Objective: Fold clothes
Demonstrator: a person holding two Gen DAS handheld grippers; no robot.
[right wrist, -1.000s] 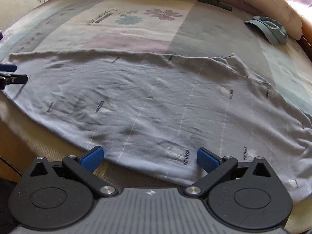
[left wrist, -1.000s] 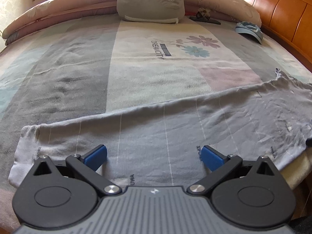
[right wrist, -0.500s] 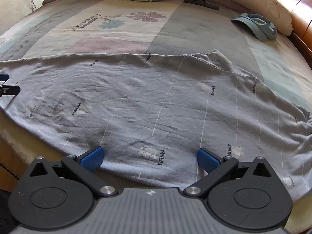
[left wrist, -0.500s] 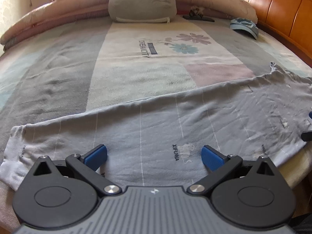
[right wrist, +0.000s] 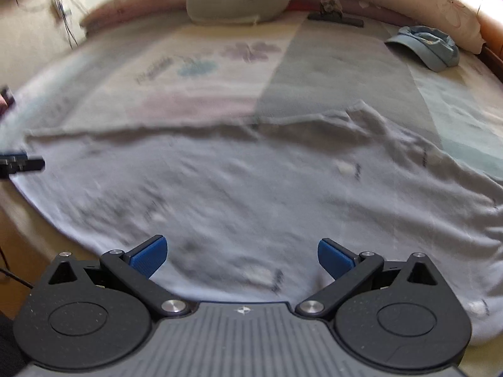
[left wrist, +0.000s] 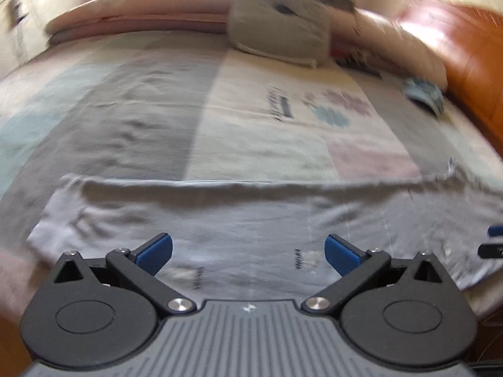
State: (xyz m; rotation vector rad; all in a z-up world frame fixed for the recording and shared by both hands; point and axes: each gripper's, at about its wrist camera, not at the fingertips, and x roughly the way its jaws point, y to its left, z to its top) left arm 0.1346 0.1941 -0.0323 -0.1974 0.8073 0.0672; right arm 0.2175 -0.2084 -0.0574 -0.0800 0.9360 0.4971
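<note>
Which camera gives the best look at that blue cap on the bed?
The right wrist view: the blue cap shows whole and fairly sharp there. In the left wrist view the cap is a small, blurred patch near the headboard.

Both views are motion-blurred; the print on the grey garment cannot be read, and the frame's right edge cuts it off, perhaps at a sleeve.

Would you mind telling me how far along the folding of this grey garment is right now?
Early stage. Done: the grey garment lies spread flat along the near edge of the bed, with no fold visible in it. In hand: nothing; the left gripper and right gripper are both open above the near hem, gripping no cloth. Left: grasping the hem and making every fold. Both views are blurred.
</note>
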